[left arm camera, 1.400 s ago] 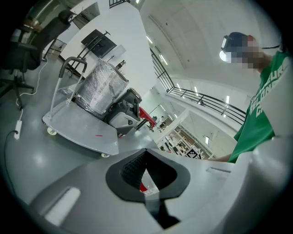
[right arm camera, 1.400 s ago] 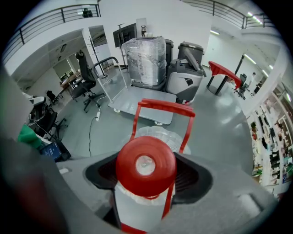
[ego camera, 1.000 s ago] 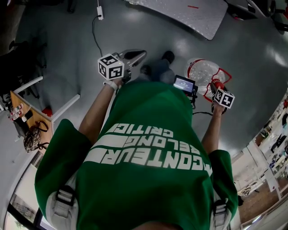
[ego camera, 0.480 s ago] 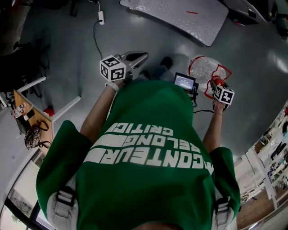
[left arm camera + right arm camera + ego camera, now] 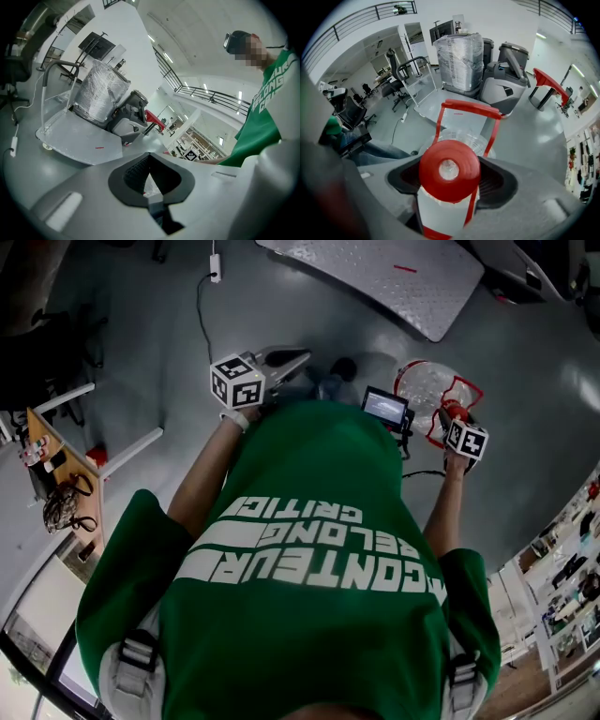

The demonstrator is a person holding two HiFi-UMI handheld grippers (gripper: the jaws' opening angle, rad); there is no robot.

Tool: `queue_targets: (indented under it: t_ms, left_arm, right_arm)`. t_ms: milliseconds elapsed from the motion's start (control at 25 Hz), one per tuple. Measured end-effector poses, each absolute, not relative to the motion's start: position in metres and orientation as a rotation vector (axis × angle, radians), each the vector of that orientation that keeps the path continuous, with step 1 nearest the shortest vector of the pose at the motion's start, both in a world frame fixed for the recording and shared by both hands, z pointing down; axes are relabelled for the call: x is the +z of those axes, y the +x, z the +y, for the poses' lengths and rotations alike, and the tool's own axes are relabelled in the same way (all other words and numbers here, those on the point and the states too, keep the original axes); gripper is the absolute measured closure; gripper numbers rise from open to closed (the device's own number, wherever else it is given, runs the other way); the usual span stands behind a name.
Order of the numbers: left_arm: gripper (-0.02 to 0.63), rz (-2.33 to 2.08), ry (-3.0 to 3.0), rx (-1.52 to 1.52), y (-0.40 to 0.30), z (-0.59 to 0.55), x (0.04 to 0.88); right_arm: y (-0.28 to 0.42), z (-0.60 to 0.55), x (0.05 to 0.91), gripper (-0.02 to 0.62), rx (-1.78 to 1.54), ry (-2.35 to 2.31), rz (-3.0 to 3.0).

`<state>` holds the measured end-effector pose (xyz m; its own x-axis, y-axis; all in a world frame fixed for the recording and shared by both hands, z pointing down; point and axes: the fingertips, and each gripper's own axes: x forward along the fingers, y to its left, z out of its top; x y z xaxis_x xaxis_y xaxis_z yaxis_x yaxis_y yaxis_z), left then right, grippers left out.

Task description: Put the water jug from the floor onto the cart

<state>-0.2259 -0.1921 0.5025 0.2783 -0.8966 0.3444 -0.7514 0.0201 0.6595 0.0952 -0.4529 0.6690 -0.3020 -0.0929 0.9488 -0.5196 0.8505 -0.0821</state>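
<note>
The water jug is clear plastic with a red carry frame and a red cap. My right gripper is shut on its neck just below the cap, and in the right gripper view the jaws press in on both sides. The jug's body points away from me toward the cart. The cart is a flat grey platform just ahead; its deck has a tubular handle. My left gripper is shut and empty at chest height; its tips touch.
A plastic-wrapped bin and grey machines stand behind the cart. A red stand is at the right, an office chair at the left. A cable with a plug strip lies on the floor. A desk stands at my left.
The cart's near edge has come closer in the head view as I step toward it. The jug stays in the right gripper and moves along with me.
</note>
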Motion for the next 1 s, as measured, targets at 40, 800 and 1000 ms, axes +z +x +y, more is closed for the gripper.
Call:
queue_targets:
  t_ms: [40, 800, 1000]
  left_arm:
    - [0.597, -1.506, 1.754, -0.233, -0.225, -0.192, 0.503]
    - [0.597, -1.518, 1.773, -0.260, -0.255, -0.228, 0.504]
    - [0.597, -1.512, 1.751, -0.275, -0.264, -0.230, 0.510]
  right_arm:
    - [0.095, -0.455, 0.669, 0.288, 0.449, 0.460, -1.849]
    - [0.092, -0.485, 0.665, 0.288, 0.467, 0.516, -1.844]
    - [0.078, -0.495, 0.664, 0.288, 0.486, 0.521, -1.845]
